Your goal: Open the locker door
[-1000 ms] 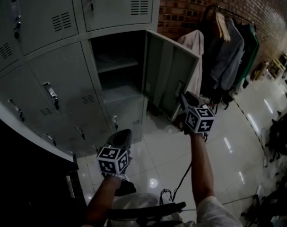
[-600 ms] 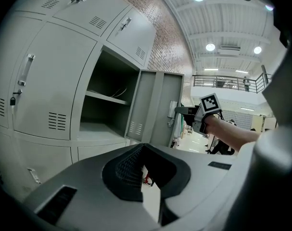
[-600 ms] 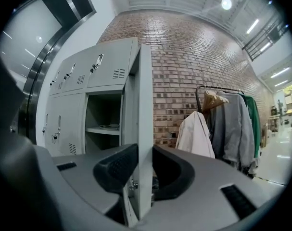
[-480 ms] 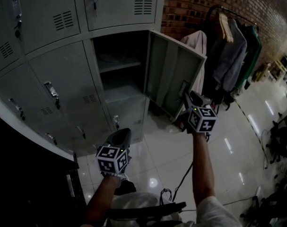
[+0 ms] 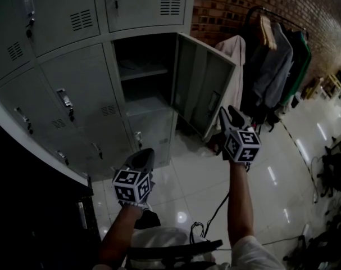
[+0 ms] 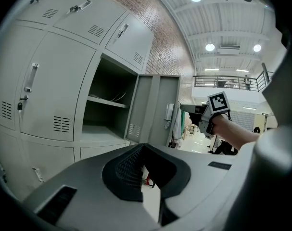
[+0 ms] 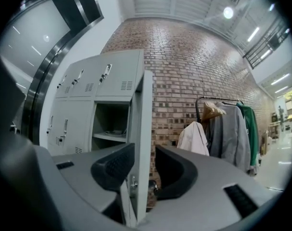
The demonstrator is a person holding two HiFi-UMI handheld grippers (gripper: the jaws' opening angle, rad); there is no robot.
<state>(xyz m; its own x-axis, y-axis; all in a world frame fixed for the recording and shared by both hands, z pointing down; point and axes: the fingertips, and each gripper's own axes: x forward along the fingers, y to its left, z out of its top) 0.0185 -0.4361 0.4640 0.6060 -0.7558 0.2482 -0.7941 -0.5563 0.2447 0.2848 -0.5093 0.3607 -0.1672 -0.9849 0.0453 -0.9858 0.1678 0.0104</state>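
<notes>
- Our right gripper (image 7: 143, 154) has its jaws spread; they have just been opening, and the free edge of the locker door (image 7: 145, 105) stands between the pads, seemingly unpinched.
- That edge lies straight ahead of this gripper, its long axis upright. The door hangs from the right side of its compartment (image 5: 150, 94), swung wide open, so we judge the task nearly done.
- Our left gripper (image 6: 143, 147) hangs lower, nearer us and to the left, well apart from the door, jaws pressed together on nothing. The right gripper is plainly nearer.
- Only the right gripper view shows the door edge-on with its small latch (image 7: 132, 184). The head view shows its inner face, the left gripper view the shelf (image 6: 105, 102) inside.
</notes>
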